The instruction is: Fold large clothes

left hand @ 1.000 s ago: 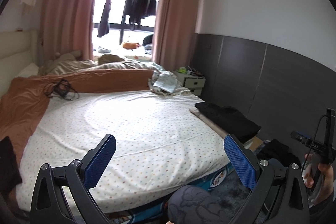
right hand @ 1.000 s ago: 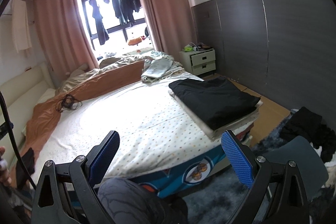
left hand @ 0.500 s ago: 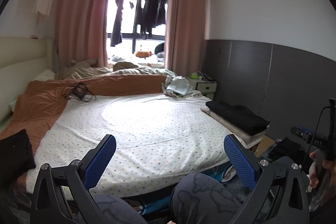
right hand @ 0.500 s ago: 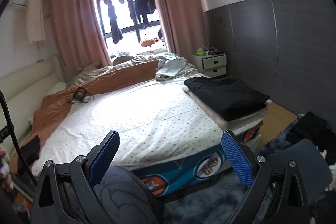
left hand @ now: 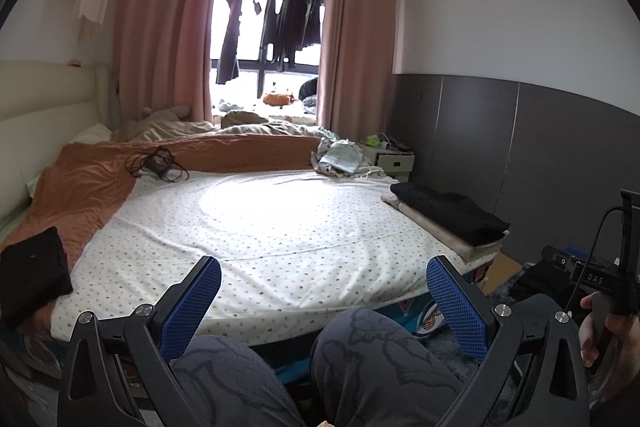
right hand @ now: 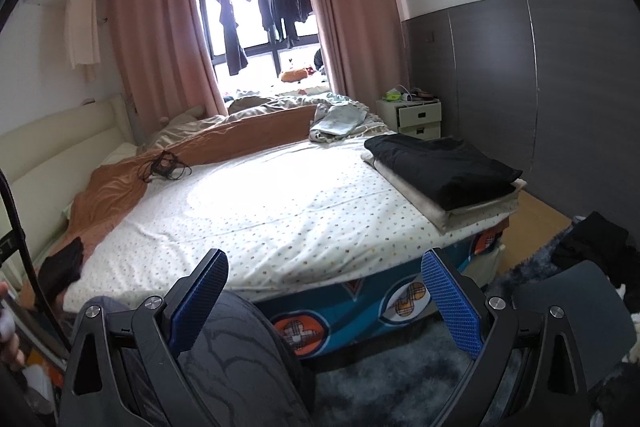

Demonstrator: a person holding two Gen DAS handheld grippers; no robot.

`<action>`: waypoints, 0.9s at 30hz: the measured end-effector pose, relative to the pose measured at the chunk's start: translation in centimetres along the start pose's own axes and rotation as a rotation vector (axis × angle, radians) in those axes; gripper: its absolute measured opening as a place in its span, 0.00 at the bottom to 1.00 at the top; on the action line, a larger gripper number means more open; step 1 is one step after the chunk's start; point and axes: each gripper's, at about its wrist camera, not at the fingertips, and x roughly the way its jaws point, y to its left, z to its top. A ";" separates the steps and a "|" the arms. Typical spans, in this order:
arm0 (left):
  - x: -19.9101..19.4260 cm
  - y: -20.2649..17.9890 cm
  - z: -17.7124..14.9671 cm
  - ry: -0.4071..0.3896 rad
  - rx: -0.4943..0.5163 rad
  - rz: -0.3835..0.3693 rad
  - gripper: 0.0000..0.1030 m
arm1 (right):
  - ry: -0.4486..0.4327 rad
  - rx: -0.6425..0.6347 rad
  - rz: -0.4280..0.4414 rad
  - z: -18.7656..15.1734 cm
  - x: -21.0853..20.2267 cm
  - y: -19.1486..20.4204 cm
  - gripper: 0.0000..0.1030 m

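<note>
- Black garment (left hand: 34,267), L edge of bed: partly cut by frame edge in left wrist view; type unreadable.
- Dark clothes pile (right hand: 592,243) on floor, R side: partly behind chair back (right hand: 576,299); items indistinct.
- Nightstand (right hand: 418,117) top: small objs, too small to ID.
- Windowsill clutter (left hand: 276,99): blown out by backlight.
- Right hand (left hand: 608,335): cropped at frame edge.

A bed (left hand: 280,227) was seen before a bright far window (left hand: 272,39), flanked by pink curtains (left hand: 160,35); grey panelling (left hand: 520,147) lined the right wall.
</note>
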 end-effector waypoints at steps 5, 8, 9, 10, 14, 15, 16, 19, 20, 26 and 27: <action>-0.5 -0.4 -0.5 -0.013 -0.010 -0.017 1.00 | 0.005 0.016 -0.011 -0.5 -0.4 -0.1 0.95; -0.4 -0.4 -0.8 -0.009 -0.012 -0.022 1.00 | 0.019 0.029 -0.013 -0.7 -0.1 -0.4 0.95; -0.4 -0.3 -0.8 -0.008 -0.011 -0.022 1.00 | 0.023 0.033 -0.009 -0.8 0.0 -0.5 0.95; -0.4 -0.3 -0.9 -0.006 -0.011 -0.022 1.00 | 0.025 0.035 -0.006 -1.0 0.1 -0.5 0.95; -0.3 -0.1 -0.9 -0.009 -0.022 -0.024 1.00 | 0.025 0.035 -0.010 -1.1 0.2 -0.4 0.95; -0.3 -0.1 -0.9 -0.009 -0.024 -0.027 1.00 | 0.023 0.034 -0.011 -1.1 0.2 -0.4 0.95; -0.3 0.0 -0.9 -0.009 -0.026 -0.029 1.00 | 0.019 0.032 -0.013 -1.0 0.1 -0.4 0.95; -0.3 0.1 -1.1 -0.005 -0.027 -0.027 1.00 | 0.014 0.025 -0.024 -1.0 0.0 -0.3 0.95; -0.3 0.0 -1.2 -0.003 -0.026 -0.027 1.00 | 0.015 0.025 -0.026 -1.0 0.0 -0.2 0.95; -0.6 0.3 -1.6 0.001 -0.045 -0.006 1.00 | 0.018 0.019 -0.025 -1.1 0.1 0.2 0.95; -0.6 0.3 -1.5 -0.001 -0.046 0.000 1.00 | 0.020 0.016 -0.026 -1.1 0.2 0.3 0.95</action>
